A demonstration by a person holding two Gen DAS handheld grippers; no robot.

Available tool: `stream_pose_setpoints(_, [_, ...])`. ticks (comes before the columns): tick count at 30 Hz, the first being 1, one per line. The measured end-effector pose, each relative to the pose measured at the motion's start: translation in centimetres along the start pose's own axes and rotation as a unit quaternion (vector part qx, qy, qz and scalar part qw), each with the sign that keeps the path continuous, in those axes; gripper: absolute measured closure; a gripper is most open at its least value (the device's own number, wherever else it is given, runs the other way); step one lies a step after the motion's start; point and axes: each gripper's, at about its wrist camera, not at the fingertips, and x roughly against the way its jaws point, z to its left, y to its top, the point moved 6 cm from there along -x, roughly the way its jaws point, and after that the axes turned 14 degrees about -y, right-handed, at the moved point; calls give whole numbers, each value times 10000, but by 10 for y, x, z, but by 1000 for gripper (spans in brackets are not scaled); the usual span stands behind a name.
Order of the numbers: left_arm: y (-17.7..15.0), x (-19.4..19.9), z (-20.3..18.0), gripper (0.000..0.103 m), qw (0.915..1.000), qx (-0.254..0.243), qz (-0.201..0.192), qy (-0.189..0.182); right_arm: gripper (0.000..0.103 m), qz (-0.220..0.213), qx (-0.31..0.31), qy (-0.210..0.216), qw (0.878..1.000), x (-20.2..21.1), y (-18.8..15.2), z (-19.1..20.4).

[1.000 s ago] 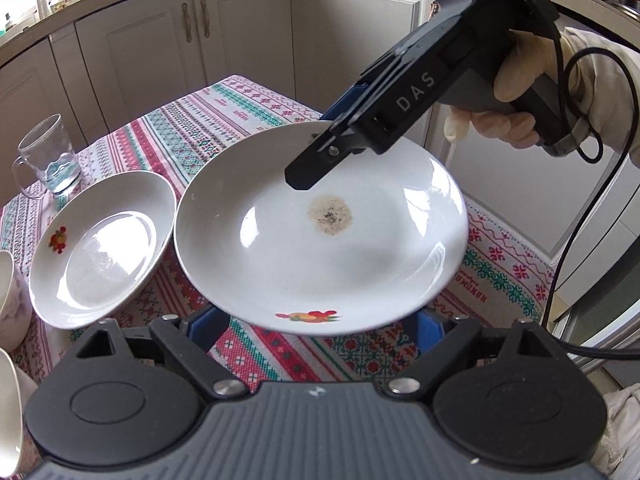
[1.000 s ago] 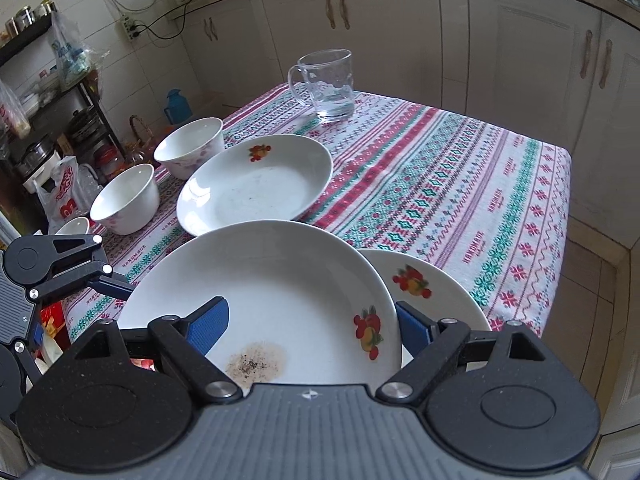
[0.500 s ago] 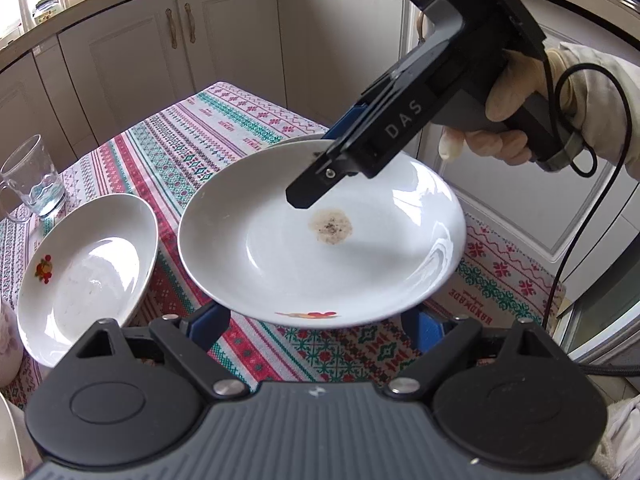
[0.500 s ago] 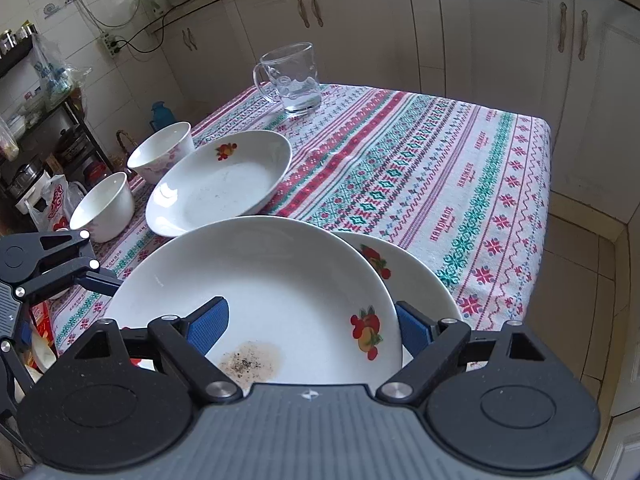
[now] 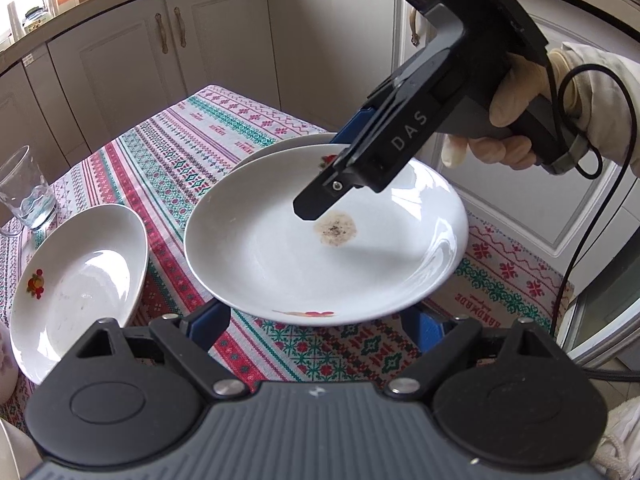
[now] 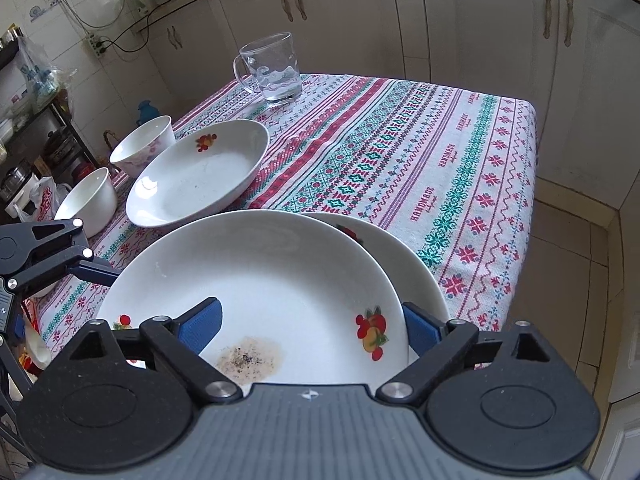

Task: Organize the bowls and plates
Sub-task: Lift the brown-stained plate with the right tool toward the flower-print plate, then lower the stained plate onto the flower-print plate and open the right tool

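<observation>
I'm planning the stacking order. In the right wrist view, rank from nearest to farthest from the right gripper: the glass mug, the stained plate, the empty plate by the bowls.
1. Stained plate: between the right gripper fingers, which are opening, and resting over another plate.
2. Empty plate: left of middle, beside two bowls.
3. Glass mug: at the table's far edge.

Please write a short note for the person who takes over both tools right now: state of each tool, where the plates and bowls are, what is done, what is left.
Right tool: jaws opening, with the rim of the stained plate between them.
Left tool: fingertips hidden under that plate's near rim; grip unclear.
The stained plate is offset over a second plate at the table corner; contact unclear.
The third plate and two bowls stand apart.
Done: no stack finished.
Left: centre this plate, add the third plate, nest the bowls.
</observation>
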Motion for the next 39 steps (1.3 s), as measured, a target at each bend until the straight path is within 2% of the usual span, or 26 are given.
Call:
stream_pose_setpoints(9, [0, -3, 1, 11, 10000, 9, -61, -58, 0, 29, -102, -111, 9999, 2, -3, -3])
stream_pose_setpoints(39, [-5, -6, 4, 11, 9995, 103, -272, -107, 0, 40, -6, -838, 9965, 26, -7, -2])
